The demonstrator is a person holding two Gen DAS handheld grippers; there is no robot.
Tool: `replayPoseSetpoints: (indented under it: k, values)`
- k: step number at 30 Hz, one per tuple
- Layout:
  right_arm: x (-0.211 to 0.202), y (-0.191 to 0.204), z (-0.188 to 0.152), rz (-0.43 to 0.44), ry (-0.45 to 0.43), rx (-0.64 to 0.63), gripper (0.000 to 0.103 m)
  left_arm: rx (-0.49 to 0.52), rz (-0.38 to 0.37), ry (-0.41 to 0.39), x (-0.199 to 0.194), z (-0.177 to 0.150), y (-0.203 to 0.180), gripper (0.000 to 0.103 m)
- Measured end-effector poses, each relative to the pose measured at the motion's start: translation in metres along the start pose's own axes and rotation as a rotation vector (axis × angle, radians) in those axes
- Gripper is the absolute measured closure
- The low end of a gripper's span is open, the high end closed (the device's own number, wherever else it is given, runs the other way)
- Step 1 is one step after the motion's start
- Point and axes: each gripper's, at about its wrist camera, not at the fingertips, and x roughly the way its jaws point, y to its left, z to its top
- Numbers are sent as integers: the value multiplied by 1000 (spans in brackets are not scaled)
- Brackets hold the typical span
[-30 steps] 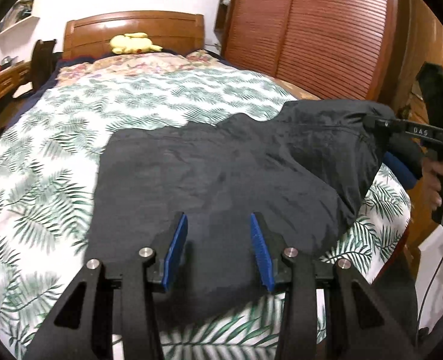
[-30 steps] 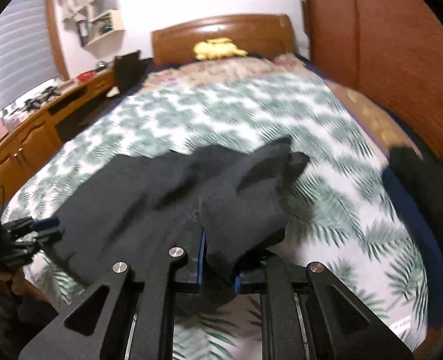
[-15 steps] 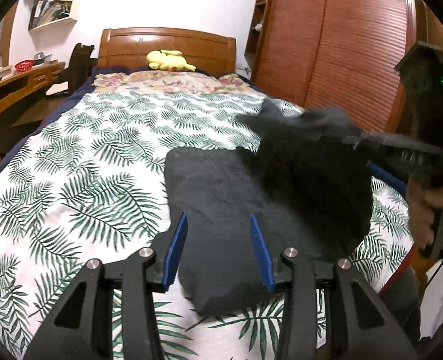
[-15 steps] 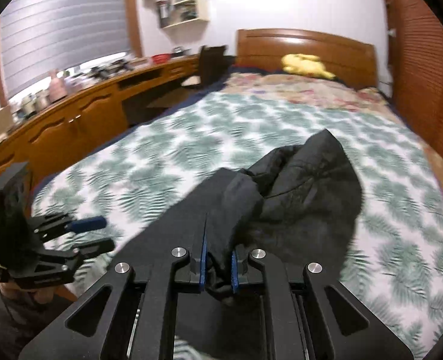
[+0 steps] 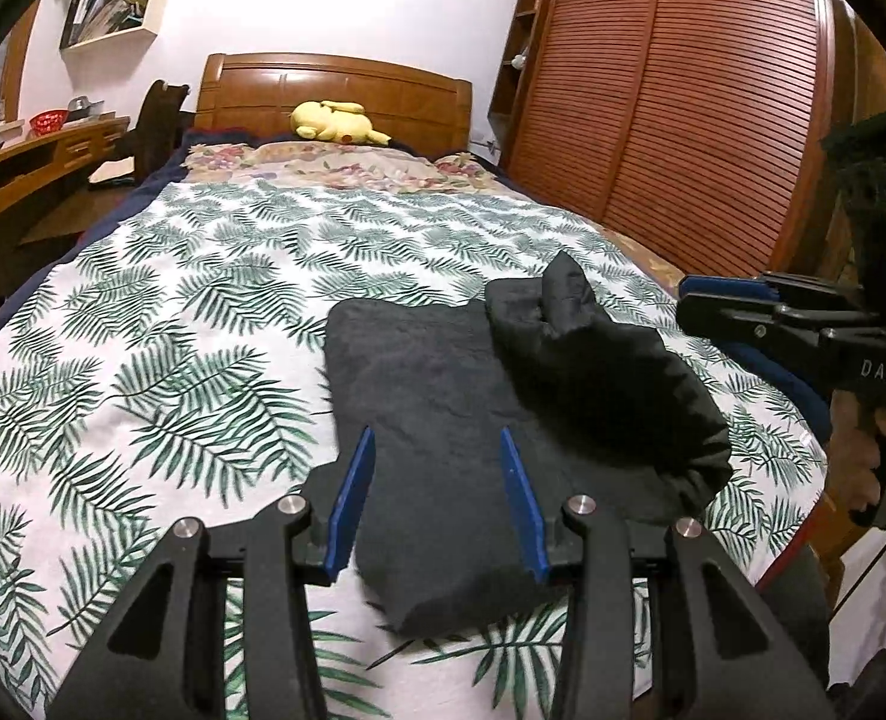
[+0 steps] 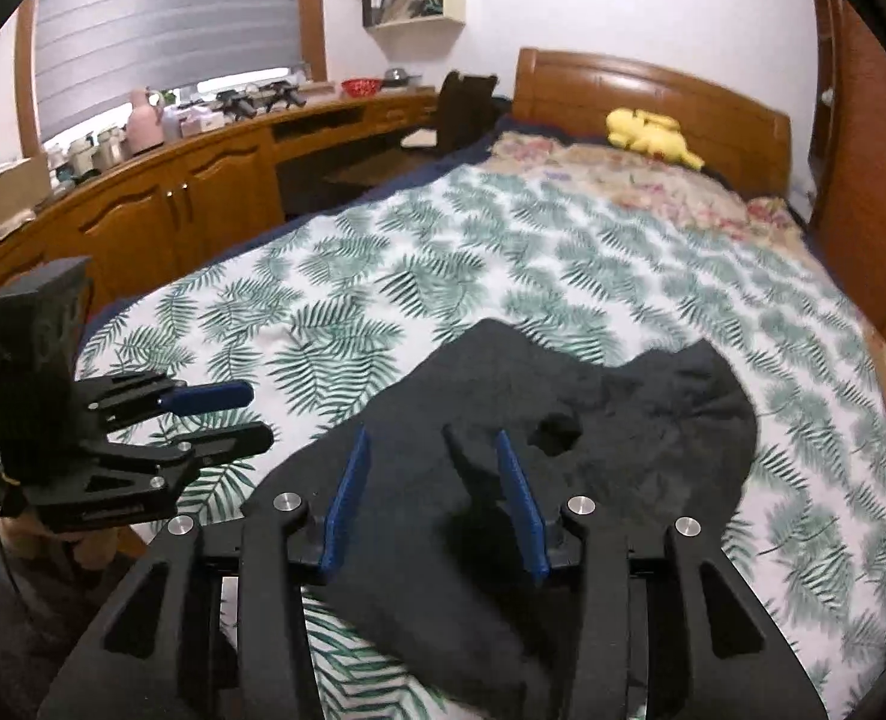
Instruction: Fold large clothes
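a second ago my right gripper was clamped on the black garment, carrying its right side up and over. now those jaws stand wide apart with nothing between them, and the flap i carried lies dropped across the right half of the garment in a loose, lumpy heap with one corner poking up at the far end. my left gripper is spread wide too, gripping nothing, hovering above the garment's near edge.

the garment sits on the near right part of the leaf-print bedspread, narrower than it was a second ago. so i judge one fold is laid, though roughly: the top layer is bunched, not flat. i'd say the next move calls for smoothing that heap, or taking a fresh edge to fold again. the yellow plush toy lies far off by the headboard, well clear.
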Motion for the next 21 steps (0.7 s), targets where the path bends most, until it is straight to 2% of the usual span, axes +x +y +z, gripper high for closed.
replayPoseSetpoints:
  k: [5, 12, 15, 21]
  values:
    - [-17, -28, -12, -87, -2, 17, 59, 17, -28, -4, 7, 5, -17, 61]
    - [-28, -84, -50, -185, 31, 96, 59, 48, -44, 4, 20, 14, -45, 61]
    - [-29, -99, -66, -204, 59, 112, 59, 57, -51, -5, 24, 20, -57, 61]
    - [-26, -116, -98, -224, 106, 124, 58, 28, -120, -46, 30, 31, -74, 61]
